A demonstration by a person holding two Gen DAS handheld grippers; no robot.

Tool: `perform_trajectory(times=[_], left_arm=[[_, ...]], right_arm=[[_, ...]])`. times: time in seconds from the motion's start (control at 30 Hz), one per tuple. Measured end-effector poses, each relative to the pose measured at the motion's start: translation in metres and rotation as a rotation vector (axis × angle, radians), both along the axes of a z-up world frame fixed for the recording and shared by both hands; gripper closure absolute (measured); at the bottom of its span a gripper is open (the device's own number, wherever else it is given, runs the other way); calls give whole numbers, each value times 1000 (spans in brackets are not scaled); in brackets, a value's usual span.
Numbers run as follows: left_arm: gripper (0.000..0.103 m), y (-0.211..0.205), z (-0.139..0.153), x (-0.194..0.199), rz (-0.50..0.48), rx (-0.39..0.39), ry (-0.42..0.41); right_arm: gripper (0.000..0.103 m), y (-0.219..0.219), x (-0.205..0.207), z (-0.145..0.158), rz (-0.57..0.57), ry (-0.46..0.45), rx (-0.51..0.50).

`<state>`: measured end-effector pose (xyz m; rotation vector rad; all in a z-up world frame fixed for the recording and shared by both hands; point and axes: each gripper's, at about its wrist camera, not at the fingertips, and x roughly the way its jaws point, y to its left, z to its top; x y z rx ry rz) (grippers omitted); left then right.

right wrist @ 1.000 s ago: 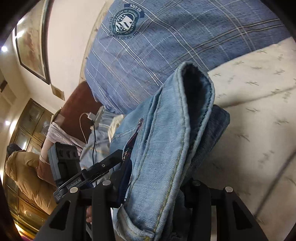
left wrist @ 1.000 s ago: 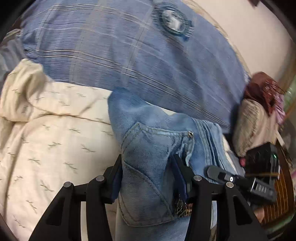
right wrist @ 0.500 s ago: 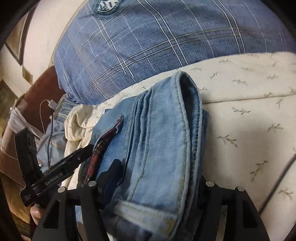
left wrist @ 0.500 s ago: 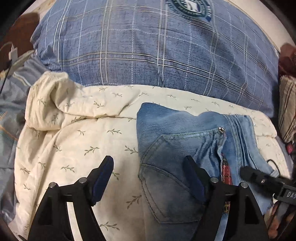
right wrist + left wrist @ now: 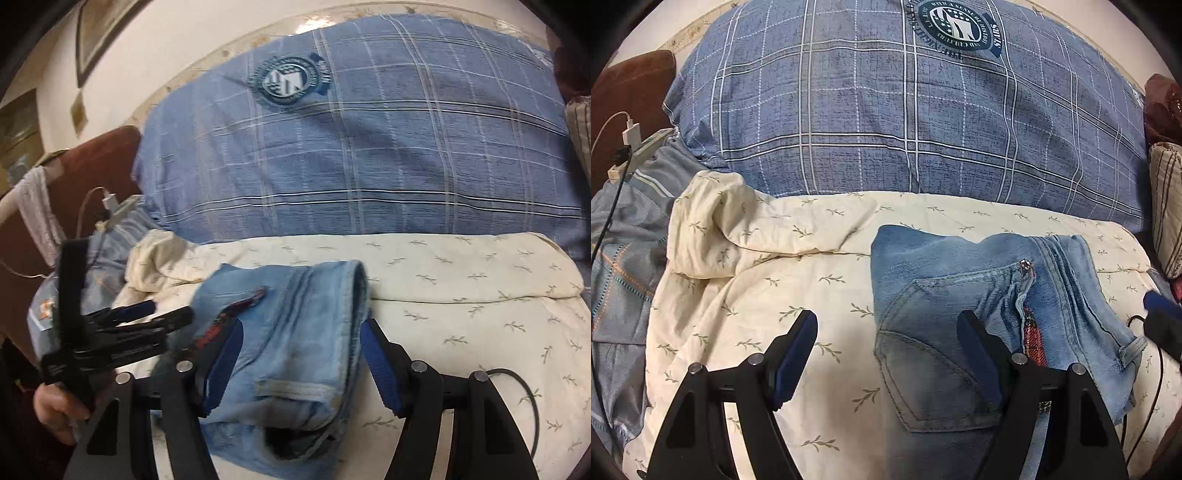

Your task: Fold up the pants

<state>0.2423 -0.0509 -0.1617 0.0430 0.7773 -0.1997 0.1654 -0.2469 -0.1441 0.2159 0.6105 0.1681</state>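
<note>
The folded light-blue jeans (image 5: 960, 291) lie flat on the cream leaf-print sheet (image 5: 768, 280), back pocket up, with a red plaid lining showing at the fly. My left gripper (image 5: 886, 347) is open; its right finger hovers over the pocket and its left finger over bare sheet. My right gripper (image 5: 301, 363) is open too, straddling the waistband end of the jeans (image 5: 295, 332) without its pads pressing on the cloth. In the right wrist view a hand (image 5: 55, 406) holds the left gripper (image 5: 166, 313) at the jeans' left side.
A big blue plaid pillow (image 5: 905, 129) fills the back of the bed. A power strip with a white charger (image 5: 639, 144) sits at the far left by a brown headboard (image 5: 628, 92). A striped cushion (image 5: 1167, 206) is at the right. A black cable (image 5: 517, 380) loops on the sheet.
Both grippers were shut on the jeans and have opened. The jeans have dropped flat onto the sheet. The right gripper has pulled back and up, and both views have rolled level.
</note>
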Motion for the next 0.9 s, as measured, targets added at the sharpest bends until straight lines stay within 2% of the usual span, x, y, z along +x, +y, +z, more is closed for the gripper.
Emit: perform_trajectory(times=[0.13,0.23,0.37,0.47,0.63,0.77,0.83,0.9], left_arm=[[24,-2,0,-2,5,23,-10],[24,-5,-8,0,4,56,16],[16,-8,-19,2,8,98,31],[15,-10,-20,1,7,120,19],[15,-7,-9,1,19,102,-2],[15,1,9,14,59,10,-34],[15,3,12,25,85,5,-36],[15,2,10,37,111,31,-37]], right_arm=[[51,12,2,-12,56,61,-17],[54,18,10,-31,65,140,-40],[54,24,23,-55,82,234,-81],[53,22,24,-59,81,240,-78],[54,17,25,-49,95,228,-57],[54,1,32,-25,73,133,24],[54,-7,42,-18,46,117,73],[54,-12,56,-17,17,112,93]])
